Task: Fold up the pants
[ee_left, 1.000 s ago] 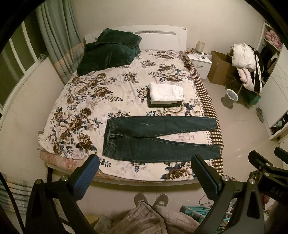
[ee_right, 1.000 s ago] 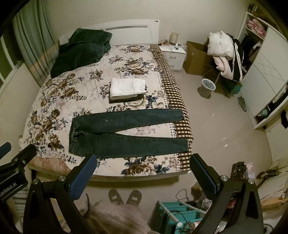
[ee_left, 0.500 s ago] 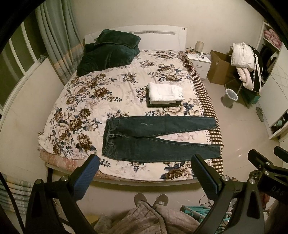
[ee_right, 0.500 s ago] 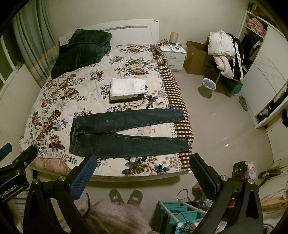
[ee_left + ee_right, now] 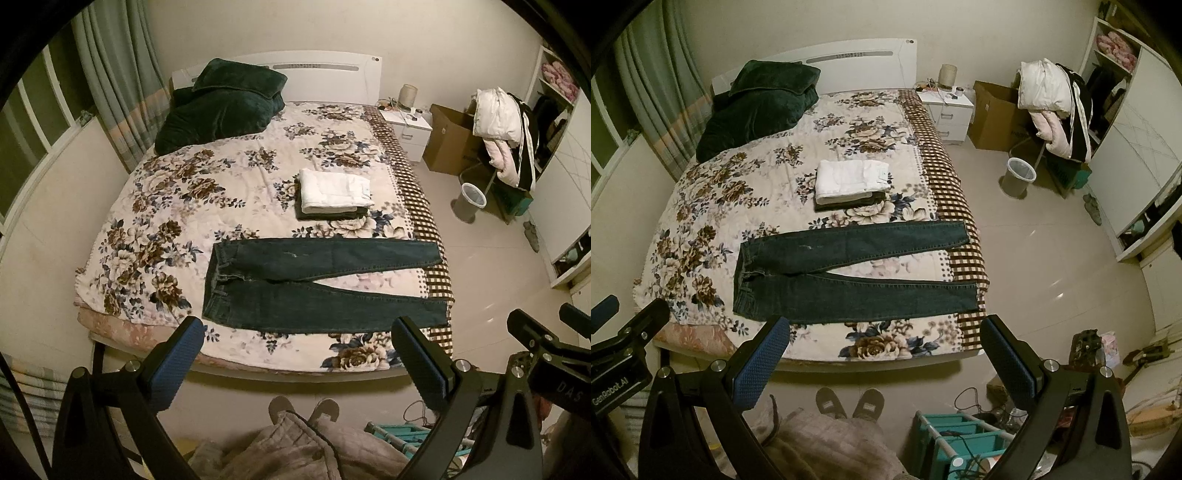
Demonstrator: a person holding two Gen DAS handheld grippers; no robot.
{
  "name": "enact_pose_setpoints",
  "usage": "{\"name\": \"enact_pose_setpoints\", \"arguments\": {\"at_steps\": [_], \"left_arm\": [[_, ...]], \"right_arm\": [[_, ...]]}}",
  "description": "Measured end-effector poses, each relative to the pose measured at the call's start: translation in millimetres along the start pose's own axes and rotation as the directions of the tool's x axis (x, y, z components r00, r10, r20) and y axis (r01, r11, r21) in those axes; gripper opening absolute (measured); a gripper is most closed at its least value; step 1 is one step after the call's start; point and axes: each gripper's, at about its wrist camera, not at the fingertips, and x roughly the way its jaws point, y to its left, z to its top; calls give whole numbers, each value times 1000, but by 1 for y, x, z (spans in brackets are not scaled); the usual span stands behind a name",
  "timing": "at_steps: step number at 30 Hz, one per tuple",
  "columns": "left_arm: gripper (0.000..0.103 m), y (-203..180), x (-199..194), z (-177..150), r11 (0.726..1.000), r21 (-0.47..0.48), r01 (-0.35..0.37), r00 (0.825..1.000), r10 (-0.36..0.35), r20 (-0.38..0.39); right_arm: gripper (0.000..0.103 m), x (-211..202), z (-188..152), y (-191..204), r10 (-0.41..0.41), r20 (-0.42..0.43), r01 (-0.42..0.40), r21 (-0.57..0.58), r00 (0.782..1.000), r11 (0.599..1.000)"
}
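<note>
Jeans [image 5: 317, 284] — dark denim, unfolded, lying flat across the foot end of my bed [image 5: 229, 192], waistband toward my left and both legs running out to my right, the hems reaching the checked border of the floral quilt. Legs spread in a narrow V, the quilt showing between them. Folded stack [image 5: 334, 194] — white garment on top of a dark one, on the quilt just beyond the jeans, apart from them. Dark green pillows [image 5: 221, 107] piled at the headboard. My left gripper [image 5: 295, 363] held up before the bed edge, fingers spread wide, nothing between them. My right gripper [image 5: 882, 360] likewise spread and holding nothing, well short of the jeans [image 5: 846, 273]. My slippered feet [image 5: 849, 402] on the floor below. White bin [image 5: 1019, 177] beside the bed's far corner.
</note>
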Motion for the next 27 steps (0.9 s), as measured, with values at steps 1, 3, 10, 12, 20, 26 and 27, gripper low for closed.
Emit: {"name": "enact_pose_setpoints", "arguments": {"at_steps": [1, 3, 10, 12, 20, 26, 27], "left_arm": [[103, -4, 2, 1, 1000, -4, -8, 1000, 8, 9], [103, -10, 7, 4, 1000, -16, -21, 999, 21, 25], [103, -12, 56, 28, 995, -63, -79, 996, 82, 47], [103, -12, 74, 38, 995, -59, -79, 996, 81, 38], [103, -5, 195, 104, 993, 8, -120, 993, 120, 1], [103, -5, 323, 149, 990, 104, -96, 992, 104, -75], [103, -8, 354, 152, 986, 133, -96, 990, 109, -94]], "right_arm": [[103, 1, 1, -1, 0, -1, 0, 1, 1000, 1000], [103, 7, 5, -5, -6, -2, 6, 1, 1000, 1000], [103, 65, 37, -25, -62, 36, 61, 8, 997, 998], [103, 89, 51, -27, -76, 25, 76, 5, 997, 997], [103, 225, 123, -27, -116, -32, 115, -30, 993, 993], [103, 376, 176, -18, -153, -141, 143, -76, 978, 987], [103, 409, 181, -16, -168, -162, 152, -104, 972, 983]]}}
